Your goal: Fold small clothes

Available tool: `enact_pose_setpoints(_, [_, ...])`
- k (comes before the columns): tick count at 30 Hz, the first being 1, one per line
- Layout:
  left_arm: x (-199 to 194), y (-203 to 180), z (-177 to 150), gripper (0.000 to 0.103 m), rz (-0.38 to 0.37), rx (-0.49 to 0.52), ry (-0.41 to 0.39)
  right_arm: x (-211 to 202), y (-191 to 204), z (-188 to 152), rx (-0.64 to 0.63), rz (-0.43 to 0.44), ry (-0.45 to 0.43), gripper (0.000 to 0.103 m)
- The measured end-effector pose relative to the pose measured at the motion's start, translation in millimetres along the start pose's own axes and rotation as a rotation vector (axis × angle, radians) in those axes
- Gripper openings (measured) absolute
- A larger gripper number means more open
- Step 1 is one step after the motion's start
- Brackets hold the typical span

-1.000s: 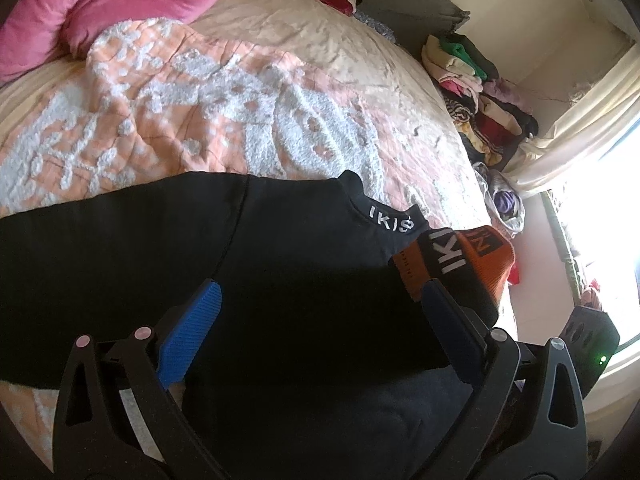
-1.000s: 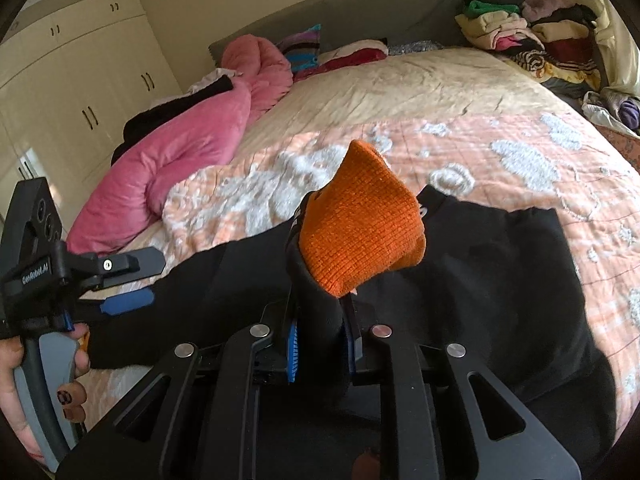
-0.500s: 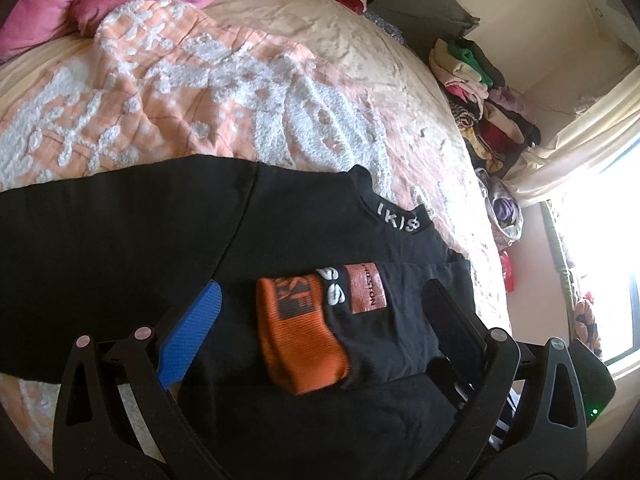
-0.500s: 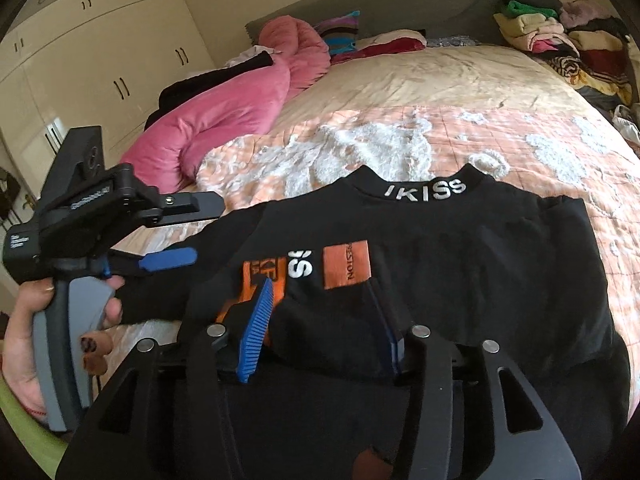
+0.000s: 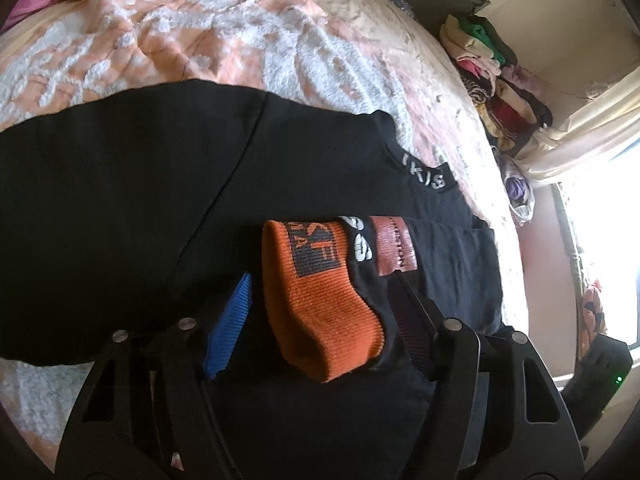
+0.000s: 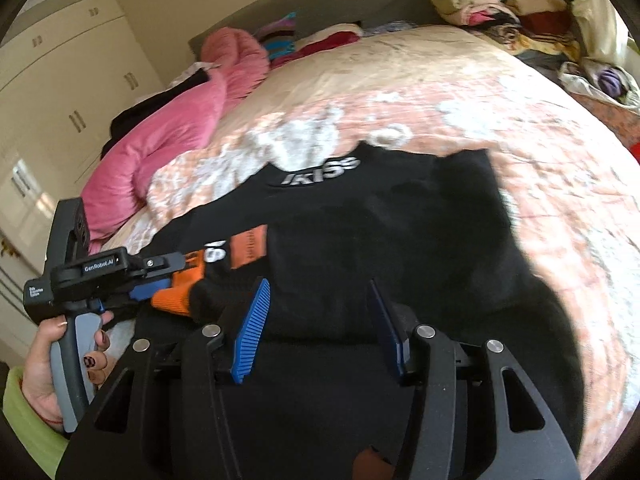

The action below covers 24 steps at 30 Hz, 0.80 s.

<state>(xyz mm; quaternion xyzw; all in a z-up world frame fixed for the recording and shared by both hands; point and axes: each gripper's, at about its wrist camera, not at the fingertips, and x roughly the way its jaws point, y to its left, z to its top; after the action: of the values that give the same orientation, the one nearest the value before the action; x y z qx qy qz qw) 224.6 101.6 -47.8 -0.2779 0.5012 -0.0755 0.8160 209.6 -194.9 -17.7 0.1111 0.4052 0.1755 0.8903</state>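
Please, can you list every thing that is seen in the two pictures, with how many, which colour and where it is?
sock: one, orange and black, on the black top, between the left gripper's fingers
black top: one, black with white letters at the collar, spread flat on the bed
blanket: one, peach and white, on the bed under the top
pink duvet: one, pink, bunched at the bed's far side
pile of clothes: one, mixed colours, beyond the bed's far corner
wardrobe: one, cream, by the wall
left gripper: one, black with blue pads, closing around the sock
right gripper: one, black with blue pads, open over the top
hand: one, holding the left gripper's handle
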Motion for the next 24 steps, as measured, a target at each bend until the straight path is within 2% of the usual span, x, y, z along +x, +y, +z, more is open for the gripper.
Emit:
enact_pose_setpoints(3, [5.0, -5.5, -1.9, 0.056, 0.012, 0.014, -0.003, -11.0, -16.3, -1.4, 0.033, -0.022, -0.016, 0.049])
enact_pose_setpoints(5, [7.1, -11.2, -2.6, 0.023, 0.000, 0.026, -0.008, -16.5, -24.7, -2.7, 0.048, -0.036, -0.024, 0.049])
enact_pose_setpoints(7, [5.5, -17.9, -1.6, 0.009, -0.030, 0.043, -0.012, -20.4, -32.6, -3.3, 0.057, -0.046, -0.023, 0.049])
enact_pose_setpoints(13, [-31.6, -40.0, 3.6, 0.006, -0.074, 0.123, -0.109, -29.2, -53.5, -1.1, 0.067, -0.106, -0.033, 0.049])
enact_pose_setpoints(15, [-37.0, -42.9, 3.8, 0.007, -0.057, 0.150, -0.119, -29.9, -56.9, 0.9, 0.072, -0.111, -0.038, 0.049])
enact_pose_setpoints(20, [-26.0, -37.5, 2.0, 0.009, 0.012, 0.181, -0.076, -23.0, -54.6, 3.0, 0.062, -0.124, -0.024, 0.049])
enact_pose_setpoints(24, [-29.0, -29.7, 0.2, 0.009, 0.064, 0.178, -0.101, -14.7, -47.2, 5.2, 0.036, -0.131, -0.004, 0.049])
